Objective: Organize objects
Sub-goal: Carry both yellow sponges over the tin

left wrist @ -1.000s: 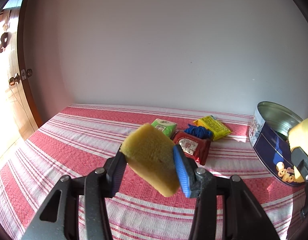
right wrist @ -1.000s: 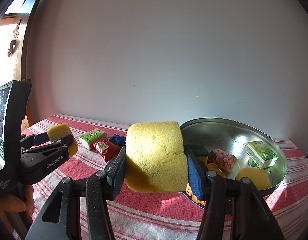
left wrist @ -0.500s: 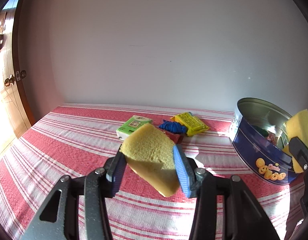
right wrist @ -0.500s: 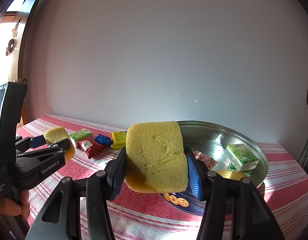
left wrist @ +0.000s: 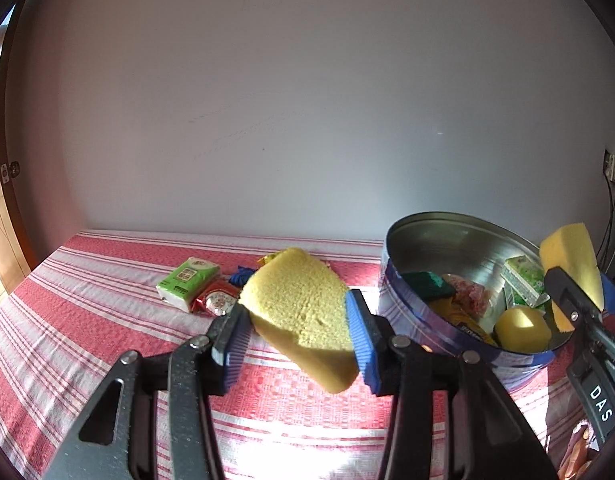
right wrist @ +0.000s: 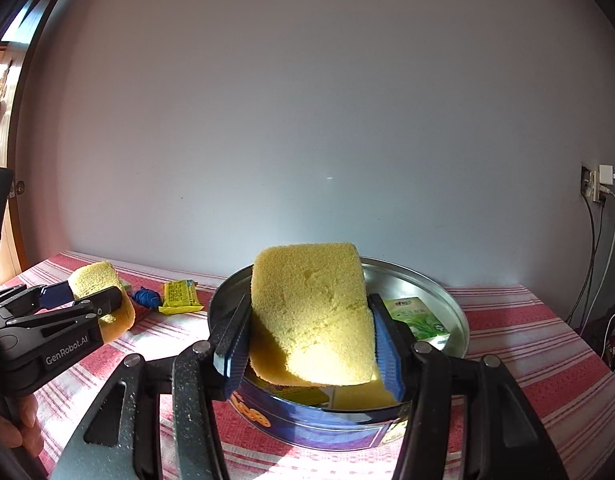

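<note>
Left tool [left wrist: 297, 334]: closed on a yellow sponge [left wrist: 301, 312], which sits tilted between its blue pads above the red-and-white striped cloth [left wrist: 87, 320] of the worktop, to the left of the round blue tin [left wrist: 423, 334]. Right tool [right wrist: 307, 344]: closed on a second yellow sponge [right wrist: 311, 312], held upright above the open tin [right wrist: 307, 424]; in the left wrist view this same sponge [left wrist: 571, 258] appears over the tin's far right rim. Tin contents visible from the left wrist: a dark green scouring pad [left wrist: 425, 284], a pink-patterned packet [left wrist: 467, 292], a green-and-white tissue pack [left wrist: 523, 278], a yellow packet [left wrist: 459, 316] and a rounded yellow sponge [left wrist: 521, 328] in sunlight. On the cloth outside the tin, well to its left: a green tissue pack [left wrist: 187, 282], with a red packet [left wrist: 215, 300] touching it, a blue bundle [right wrist: 145, 296], and beside that a yellow snack packet [right wrist: 179, 291]. Background: a plain white wall [right wrist: 307, 120], and at far right a wall socket with a white charger [right wrist: 601, 184] and hanging cables.
</note>
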Action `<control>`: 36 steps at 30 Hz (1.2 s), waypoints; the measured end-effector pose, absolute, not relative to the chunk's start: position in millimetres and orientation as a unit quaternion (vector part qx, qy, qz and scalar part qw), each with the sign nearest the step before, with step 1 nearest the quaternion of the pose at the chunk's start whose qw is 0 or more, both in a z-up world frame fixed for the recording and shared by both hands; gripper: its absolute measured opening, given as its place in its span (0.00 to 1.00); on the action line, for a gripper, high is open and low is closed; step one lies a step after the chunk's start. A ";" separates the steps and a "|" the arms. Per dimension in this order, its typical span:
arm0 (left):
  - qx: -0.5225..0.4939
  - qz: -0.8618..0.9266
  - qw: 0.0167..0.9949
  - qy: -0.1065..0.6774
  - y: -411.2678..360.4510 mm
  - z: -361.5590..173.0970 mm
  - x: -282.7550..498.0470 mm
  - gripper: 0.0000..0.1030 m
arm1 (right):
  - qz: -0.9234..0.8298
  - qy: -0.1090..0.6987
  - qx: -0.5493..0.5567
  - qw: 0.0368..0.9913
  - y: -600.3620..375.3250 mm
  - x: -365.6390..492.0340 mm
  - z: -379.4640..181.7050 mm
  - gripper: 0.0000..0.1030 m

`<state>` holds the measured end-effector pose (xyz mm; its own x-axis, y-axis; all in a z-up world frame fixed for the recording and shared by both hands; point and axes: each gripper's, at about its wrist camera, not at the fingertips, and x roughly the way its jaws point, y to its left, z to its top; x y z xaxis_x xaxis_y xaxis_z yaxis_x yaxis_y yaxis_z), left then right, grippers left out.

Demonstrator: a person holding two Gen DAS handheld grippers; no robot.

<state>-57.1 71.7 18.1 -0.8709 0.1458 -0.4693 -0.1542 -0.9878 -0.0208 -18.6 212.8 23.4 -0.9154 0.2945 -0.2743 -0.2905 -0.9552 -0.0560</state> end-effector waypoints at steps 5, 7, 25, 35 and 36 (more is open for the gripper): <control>-0.232 0.968 0.097 0.016 99.1 28.0 -57.6 0.44 | 0.975 -0.001 -0.136 0.175 237.7 -21.1 24.5 0.55; -0.229 0.968 0.104 0.019 108.6 30.1 -58.3 0.44 | 0.974 0.000 -0.134 0.185 250.4 -24.2 23.0 0.55; -0.236 0.957 0.165 0.036 193.4 29.1 -74.2 0.44 | 0.954 0.000 -0.137 0.267 304.4 -52.1 14.4 0.55; -0.260 0.950 0.166 0.050 215.7 14.9 -92.3 0.44 | 0.950 -0.014 -0.176 0.256 295.2 -60.7 1.8 0.55; -0.263 0.949 0.165 0.052 216.4 13.1 -93.8 0.44 | 0.951 -0.016 -0.177 0.254 293.2 -61.9 1.5 0.55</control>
<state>-93.8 216.4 13.1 -0.8072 0.2853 -0.5167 -0.3405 -0.9401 0.0128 -61.9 293.2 1.5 -0.8089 0.4878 -0.3282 -0.4767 -0.8709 -0.1195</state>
